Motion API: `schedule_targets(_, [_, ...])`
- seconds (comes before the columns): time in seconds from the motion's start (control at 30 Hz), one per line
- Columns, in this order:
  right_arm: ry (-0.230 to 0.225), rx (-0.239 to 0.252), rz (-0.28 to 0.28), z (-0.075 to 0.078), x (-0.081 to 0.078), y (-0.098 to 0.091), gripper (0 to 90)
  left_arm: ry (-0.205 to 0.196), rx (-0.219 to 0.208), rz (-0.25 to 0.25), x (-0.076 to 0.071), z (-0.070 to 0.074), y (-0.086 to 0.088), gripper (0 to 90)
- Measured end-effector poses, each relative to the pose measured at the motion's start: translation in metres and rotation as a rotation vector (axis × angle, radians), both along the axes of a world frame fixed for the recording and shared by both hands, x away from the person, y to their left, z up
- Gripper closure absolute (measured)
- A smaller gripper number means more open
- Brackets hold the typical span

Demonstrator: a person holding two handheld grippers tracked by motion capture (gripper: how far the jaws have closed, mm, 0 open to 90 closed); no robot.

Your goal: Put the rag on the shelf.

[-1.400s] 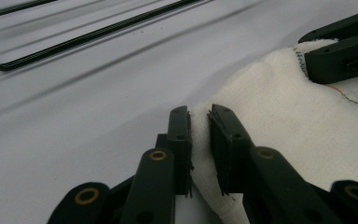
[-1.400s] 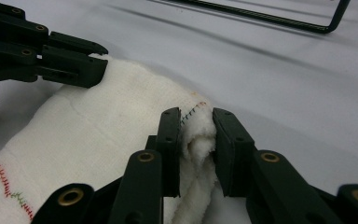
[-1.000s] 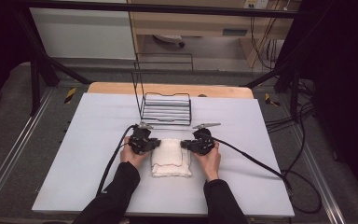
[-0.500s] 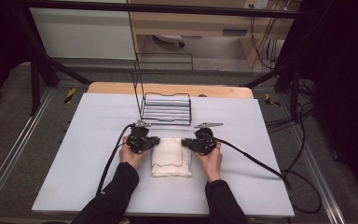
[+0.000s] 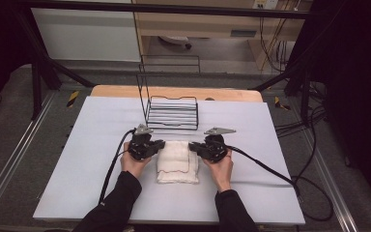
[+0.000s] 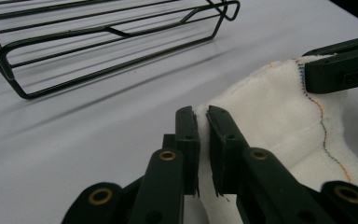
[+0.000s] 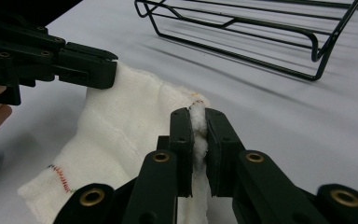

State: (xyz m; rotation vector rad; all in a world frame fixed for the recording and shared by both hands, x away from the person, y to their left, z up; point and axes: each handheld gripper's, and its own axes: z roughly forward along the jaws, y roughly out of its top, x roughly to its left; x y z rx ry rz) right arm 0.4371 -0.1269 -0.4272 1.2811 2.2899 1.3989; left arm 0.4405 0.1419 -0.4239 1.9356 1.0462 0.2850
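Two grippers hold one folded white towel [image 5: 178, 161] between them, and we see it lying near the middle of the table [image 5: 87, 145], just in front of a black wire rack [image 5: 172, 112]. We find the left gripper [image 5: 160, 146] at the towel's far left corner and the right gripper [image 5: 192, 146] at its far right corner, each in one of the person's hands. In the left gripper view, the left gripper [image 6: 202, 116] has its jaws drawn narrow and pinching the towel's [image 6: 270, 112] edge; they have just been closing on that fold. In the right gripper view, the right gripper [image 7: 197, 116] has its jaws clamped tight, with a ridge of towel [image 7: 121, 121] squeezed up between them. We see the gripped corners raised slightly off the table while the near part of the towel rests flat. A thin coloured stitch line runs across the cloth. The rack stands just beyond both grippers, apart from the towel.
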Motion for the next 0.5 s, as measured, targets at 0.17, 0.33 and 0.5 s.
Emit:
schedule_targets(0.17, [-0.028, 0.020, 0.003, 0.007, -0.007, -0.002, 82.3, -0.035, -0.011, -0.007, -0.007, 0.005, 0.001, 82.5])
schedule_targets(0.33, [-0.052, 0.030, 0.007, 0.012, -0.011, -0.004, 82.2, -0.062, -0.022, -0.010, -0.011, 0.010, 0.002, 82.5])
schedule_targets(0.5, [-0.079, 0.046, 0.008, 0.017, -0.015, -0.006, 82.2, -0.092, -0.037, -0.012, -0.016, 0.016, 0.002, 82.5])
